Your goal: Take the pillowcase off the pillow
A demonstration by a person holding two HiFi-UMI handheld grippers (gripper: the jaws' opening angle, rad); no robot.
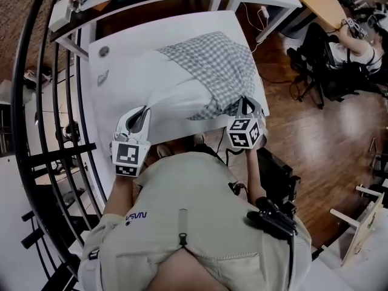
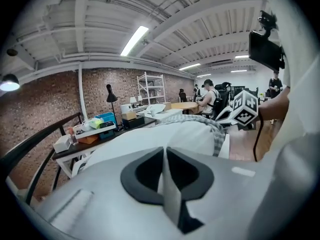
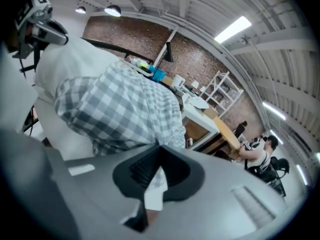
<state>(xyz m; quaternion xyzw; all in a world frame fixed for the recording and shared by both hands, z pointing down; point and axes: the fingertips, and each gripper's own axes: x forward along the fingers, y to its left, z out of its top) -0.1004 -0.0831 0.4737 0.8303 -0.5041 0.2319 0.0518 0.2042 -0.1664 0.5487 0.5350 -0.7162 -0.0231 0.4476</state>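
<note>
At the near edge of a white table, the left gripper has its jaws pinched tight on a fold of the bare white pillow. The right gripper has its jaws clamped on the hem of the grey-checked pillowcase. From the head view, the pillow lies across the tabletop, with the pillowcase covering its far right part and its near left part uncovered. A black railing curves past the table's left side.
</note>
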